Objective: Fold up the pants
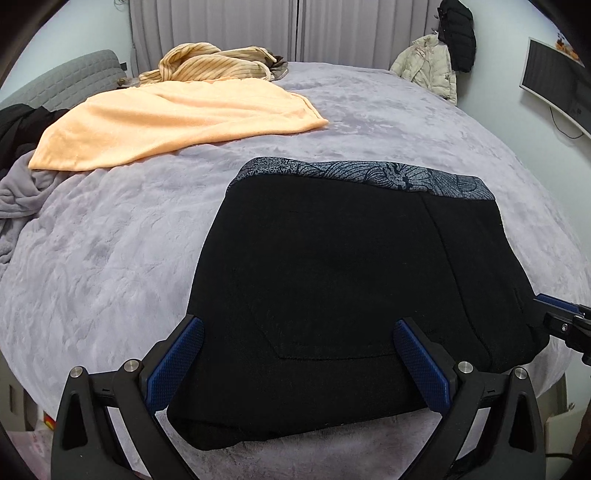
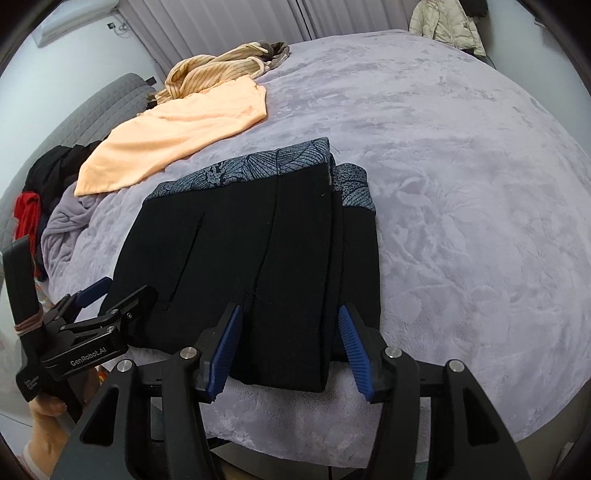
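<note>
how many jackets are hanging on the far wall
2: a cream puffer jacket hangs beyond the bed's far corner, and a black jacket hangs just above and beside it. More may lie outside the frame.

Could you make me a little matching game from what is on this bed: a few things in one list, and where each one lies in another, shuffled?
Things:
1. black pants
2. peach towel
3. striped tan garment
4. cream jacket

Places:
A. hanging on the wall past the far corner of the bed
B. folded flat at the near edge of the bed, in front of both tools
C. crumpled at the far end of the bed, by the curtains
D. spread out on the bed, between the pants and the striped garment

Pairs: 1-B, 2-D, 3-C, 4-A
</note>
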`<action>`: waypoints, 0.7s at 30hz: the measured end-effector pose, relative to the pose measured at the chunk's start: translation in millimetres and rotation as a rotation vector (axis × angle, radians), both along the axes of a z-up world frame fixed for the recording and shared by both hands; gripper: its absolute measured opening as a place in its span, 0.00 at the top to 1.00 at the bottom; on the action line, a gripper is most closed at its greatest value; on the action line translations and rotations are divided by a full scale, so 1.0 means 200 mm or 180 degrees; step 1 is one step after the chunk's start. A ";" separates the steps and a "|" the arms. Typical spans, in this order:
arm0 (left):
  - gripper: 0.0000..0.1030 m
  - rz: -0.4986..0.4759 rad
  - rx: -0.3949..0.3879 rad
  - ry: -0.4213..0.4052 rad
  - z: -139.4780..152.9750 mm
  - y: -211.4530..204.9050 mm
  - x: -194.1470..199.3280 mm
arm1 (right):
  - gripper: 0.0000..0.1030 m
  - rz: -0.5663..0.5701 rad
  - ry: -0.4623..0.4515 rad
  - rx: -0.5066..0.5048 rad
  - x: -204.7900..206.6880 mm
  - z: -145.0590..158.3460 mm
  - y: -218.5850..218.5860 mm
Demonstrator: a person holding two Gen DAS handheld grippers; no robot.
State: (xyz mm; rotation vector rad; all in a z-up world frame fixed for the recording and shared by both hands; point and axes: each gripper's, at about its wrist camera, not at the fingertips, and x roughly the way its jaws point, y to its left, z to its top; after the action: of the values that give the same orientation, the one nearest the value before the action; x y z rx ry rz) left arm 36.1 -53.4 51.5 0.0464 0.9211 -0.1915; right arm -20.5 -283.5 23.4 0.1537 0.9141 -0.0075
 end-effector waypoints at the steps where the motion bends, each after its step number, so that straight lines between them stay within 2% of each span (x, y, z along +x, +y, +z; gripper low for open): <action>1: 0.00 0.0005 0.0001 -0.0001 0.00 0.00 0.00 | 0.40 -0.0021 0.0010 0.0028 -0.01 0.00 -0.01; 3: 0.00 0.0014 0.0004 0.0006 0.00 0.00 -0.01 | 0.31 -0.0053 0.0054 -0.0017 -0.03 0.01 -0.01; 6: 0.00 0.0036 -0.0005 0.0033 0.00 0.00 -0.01 | 0.23 -0.0084 0.0100 -0.0073 -0.05 0.01 -0.01; 16: 0.00 0.0072 -0.0009 0.0090 0.03 0.01 -0.04 | 0.17 -0.0262 0.0063 -0.0201 -0.11 0.05 -0.03; 21: 0.00 0.0073 0.0006 0.0143 0.06 0.02 -0.05 | 0.02 -0.0283 -0.0002 -0.0337 -0.11 0.07 0.00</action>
State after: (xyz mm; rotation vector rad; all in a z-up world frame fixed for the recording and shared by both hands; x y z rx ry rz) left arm 25.2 -49.7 63.5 0.0335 0.9661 -0.1708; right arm -42.1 -283.0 37.5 0.0957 0.9037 -0.1382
